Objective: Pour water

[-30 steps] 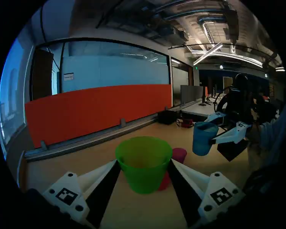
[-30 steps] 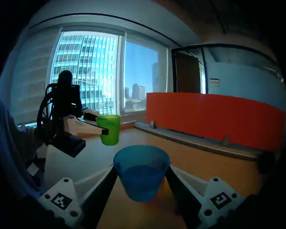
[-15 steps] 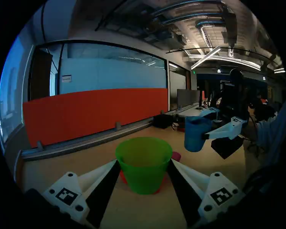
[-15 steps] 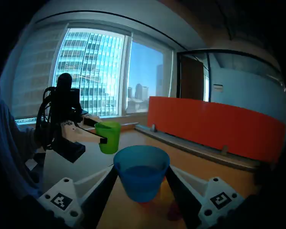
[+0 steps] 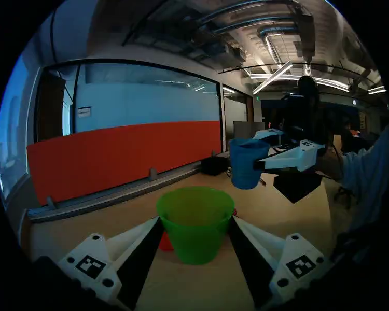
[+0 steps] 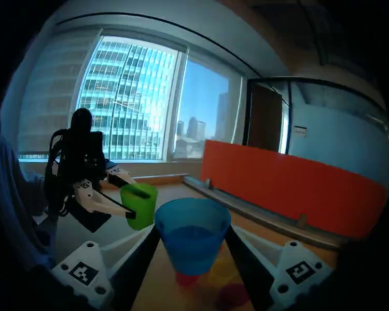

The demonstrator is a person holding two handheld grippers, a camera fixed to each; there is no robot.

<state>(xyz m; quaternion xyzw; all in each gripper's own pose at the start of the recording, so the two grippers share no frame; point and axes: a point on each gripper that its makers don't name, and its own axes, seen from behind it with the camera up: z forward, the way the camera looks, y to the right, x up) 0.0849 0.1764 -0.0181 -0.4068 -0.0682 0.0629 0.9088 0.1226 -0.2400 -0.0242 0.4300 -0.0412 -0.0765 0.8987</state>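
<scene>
Water [image 6: 192,234] shows as a darker level inside the translucent blue cup [image 6: 193,249], which is clamped between both fingers of the right gripper [image 6: 193,228] and held upright above the wooden table [image 6: 153,282]. In the left gripper view the blue cup appears up and to the right, clear of the table and higher than the rim of the green cup [image 5: 196,230]. There the right gripper's white fingers press its sides, and a light sleeve [image 5: 365,173] shows behind them. The left gripper [image 5: 195,220] grasps the green cup, one finger against each side. The green cup is held roughly upright with its mouth open upward; whether it holds any liquid cannot be told. In the right gripper view the green cup lies to the left of the blue cup, near it but apart. Beneath the held cups, a red cup [image 6: 186,278], a yellow item [image 6: 223,268] and a magenta item [image 6: 233,295] rest on the table. An orange wall panel [image 6: 303,184] runs along the far edge of the table, and tall windows [image 6: 127,119] stand beyond the left gripper
</scene>
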